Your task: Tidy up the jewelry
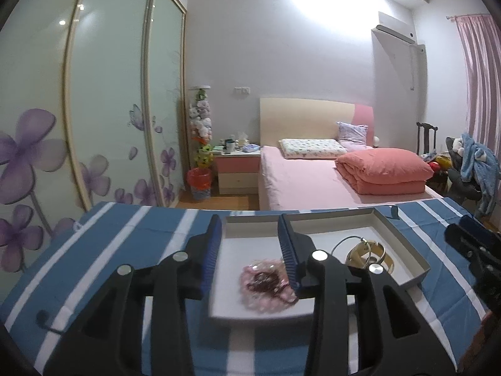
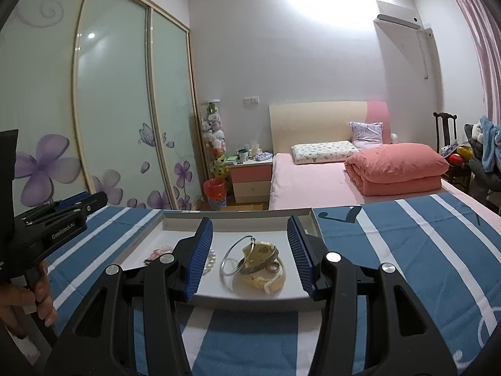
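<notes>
A shallow white box (image 1: 250,224) (image 2: 238,214) lies on the blue-and-white striped cloth. In it lie a pink bead bracelet with a dark red string (image 1: 266,282), a silver bangle (image 2: 241,258) and a cream-yellow watch (image 2: 263,269) (image 1: 369,253). A white pearl strand (image 2: 211,261) shows beside the right gripper's left finger. My left gripper (image 1: 250,250) is open and empty above the pink bracelet. My right gripper (image 2: 250,250) is open and empty above the bangle and watch.
The striped cloth (image 2: 407,250) covers the work surface. Beyond it stand a pink bed (image 1: 313,178) with a folded coral quilt (image 1: 382,172), a nightstand (image 1: 238,169), a red bin (image 1: 200,181) and a glass-door wardrobe (image 1: 109,109). A chair with clothes (image 1: 472,163) is at the right.
</notes>
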The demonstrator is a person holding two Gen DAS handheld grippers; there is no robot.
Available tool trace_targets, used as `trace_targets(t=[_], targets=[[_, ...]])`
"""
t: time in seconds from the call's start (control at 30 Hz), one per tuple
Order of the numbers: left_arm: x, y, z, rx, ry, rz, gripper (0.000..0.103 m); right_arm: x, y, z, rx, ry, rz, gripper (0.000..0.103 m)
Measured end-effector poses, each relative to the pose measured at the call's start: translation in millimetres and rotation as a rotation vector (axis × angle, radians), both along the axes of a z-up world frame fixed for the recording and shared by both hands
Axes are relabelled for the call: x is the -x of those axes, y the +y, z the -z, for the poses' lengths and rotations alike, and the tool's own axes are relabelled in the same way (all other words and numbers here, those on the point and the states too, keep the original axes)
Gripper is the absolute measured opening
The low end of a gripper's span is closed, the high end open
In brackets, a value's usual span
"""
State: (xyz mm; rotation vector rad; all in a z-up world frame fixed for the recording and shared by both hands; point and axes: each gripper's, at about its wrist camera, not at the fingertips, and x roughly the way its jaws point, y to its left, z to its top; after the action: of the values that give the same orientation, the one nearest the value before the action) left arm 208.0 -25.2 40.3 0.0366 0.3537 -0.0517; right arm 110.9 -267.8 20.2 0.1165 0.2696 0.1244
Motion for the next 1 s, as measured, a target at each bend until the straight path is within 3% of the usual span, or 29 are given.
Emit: trace_targets(t=[0.3,0.5,0.67,0.77,0.83,1.0], targets=[[48.7,16.2,-4.6,-0.010,-0.008,-0.024,0.046,37.6,0.0,-2.9,-0.022,-0.027,-0.020,0.053],[80.5,34.4,-2.8,0.017,-0.008,-0.040,0.060,56.4,-1.5,-4.4,-0.020,-0.040,-0.018,0.058],[109.2,45.7,1.4,0.045,-0.020,-0.043,0.081,69.3,0.1,-6.6,-0.009,-0.049,-0.025,0.069],[124.9,45.7,3.4,0.038,-0.036,-0.038,0.094,79.7,3.8,-7.9,0.012,-0.069,-0.031,0.080],[132.4,41.8,4.4,0.028,-0.043,-0.038,0.098,86.5,6.0,-7.7,0.028,-0.083,-0.031,0.089],[147.5,36.7,13.4,0.008,-0.045,-0.033,0.098,101.3,9.9,0.6,0.050,-0.098,-0.016,0.098]])
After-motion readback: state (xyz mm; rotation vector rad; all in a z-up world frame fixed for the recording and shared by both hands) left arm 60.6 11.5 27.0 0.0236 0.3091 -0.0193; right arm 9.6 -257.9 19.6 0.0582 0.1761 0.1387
